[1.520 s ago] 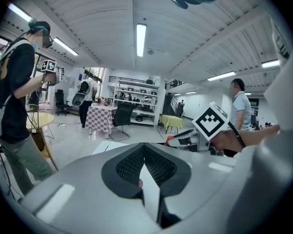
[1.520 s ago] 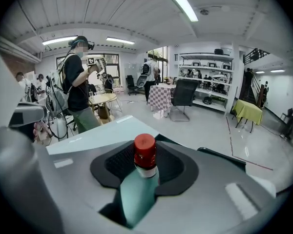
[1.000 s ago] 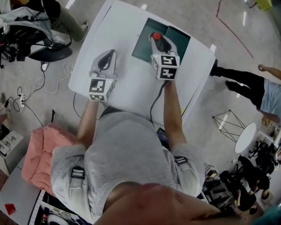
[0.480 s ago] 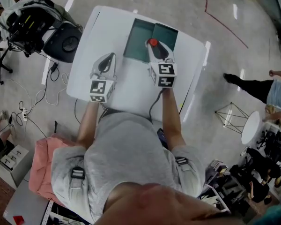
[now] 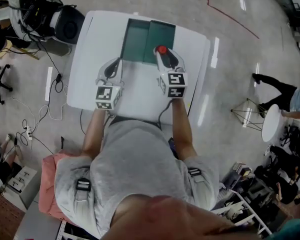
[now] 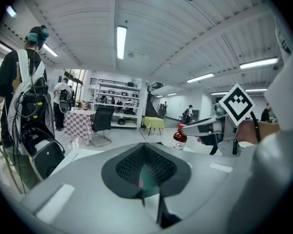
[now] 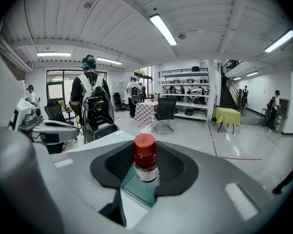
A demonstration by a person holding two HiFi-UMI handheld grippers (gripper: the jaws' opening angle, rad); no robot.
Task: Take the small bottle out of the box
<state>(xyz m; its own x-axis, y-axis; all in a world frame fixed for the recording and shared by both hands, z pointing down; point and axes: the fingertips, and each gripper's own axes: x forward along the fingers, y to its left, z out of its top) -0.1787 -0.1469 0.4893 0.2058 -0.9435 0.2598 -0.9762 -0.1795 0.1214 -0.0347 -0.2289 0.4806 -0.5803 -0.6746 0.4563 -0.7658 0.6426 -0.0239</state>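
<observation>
White bench, upper centre: right tool pinches the small bottle upright over the box, likely to clear its walls; left tool is closed and empty.

The small bottle has a red cap and a white label. The box is dark green; the table is white.

Small red-capped bottle, upright in right claw, over open green box
</observation>
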